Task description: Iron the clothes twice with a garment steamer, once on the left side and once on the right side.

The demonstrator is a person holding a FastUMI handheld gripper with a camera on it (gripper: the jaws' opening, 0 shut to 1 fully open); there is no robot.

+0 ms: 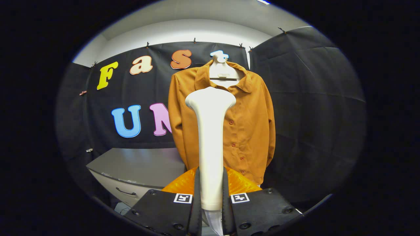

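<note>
The jaws are clenched on the lower handle of the smooth white plastic garment steamer [210, 131], one black finger pressing on each side of it, so the gripper [210, 196] carries the tool upright with its broad flared head standing well above the fingertips. That grip low on the handle leaves the head free to meet cloth, and it points the head straight ahead at the long-sleeved, mustard-orange button-front shirt [249, 124], which hangs on a white hanger [223, 70] against the booth's black wall, beyond the fingers. In this view the steamer's head overlaps the shirt's chest just beside the button placket, but whether it touches the fabric cannot be told; it looks to be held a little short of it. Hanging lets the shirt fall flat and open for vertical passes. An orange translucent part [242, 183] bulges just behind the fingers at the steamer's base. Off to one side, below the shirt, stands a grey cabinet with a drawer [137, 170]. Judging by the centred head, neither side pass looks finished.
</note>
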